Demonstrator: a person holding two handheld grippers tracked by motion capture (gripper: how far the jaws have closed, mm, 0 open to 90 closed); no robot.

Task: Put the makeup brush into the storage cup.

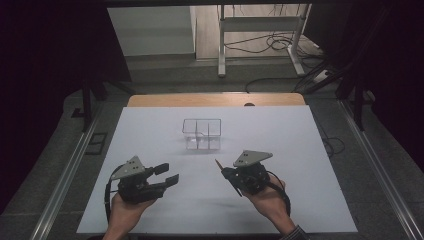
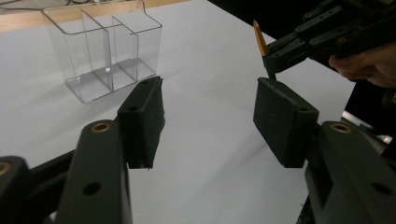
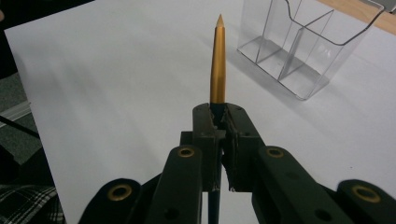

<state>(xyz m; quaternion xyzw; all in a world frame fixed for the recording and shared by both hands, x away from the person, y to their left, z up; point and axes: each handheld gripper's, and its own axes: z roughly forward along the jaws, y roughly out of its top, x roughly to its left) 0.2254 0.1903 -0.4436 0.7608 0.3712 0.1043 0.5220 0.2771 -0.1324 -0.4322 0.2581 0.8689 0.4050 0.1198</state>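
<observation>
At lower centre of the high view, my right gripper (image 1: 226, 173) clamps the gold-tipped pen (image 3: 217, 60); my left gripper (image 1: 166, 174), lower left, gapes with nothing between its jaws.

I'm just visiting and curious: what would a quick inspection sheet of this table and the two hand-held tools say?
Surface: white table, bare around the work.
Job's things: gold-tipped pen; clear divided holder, empty, upright.
Clutter: nothing seen.
Grippers: left gripper open, nothing between its jaws; right gripper shut on the pen, tip pointing away.
Cables: black cable loops from the right gripper; more cables on the floor.
Surroundings: metal frame beyond the table, dark sides.
</observation>
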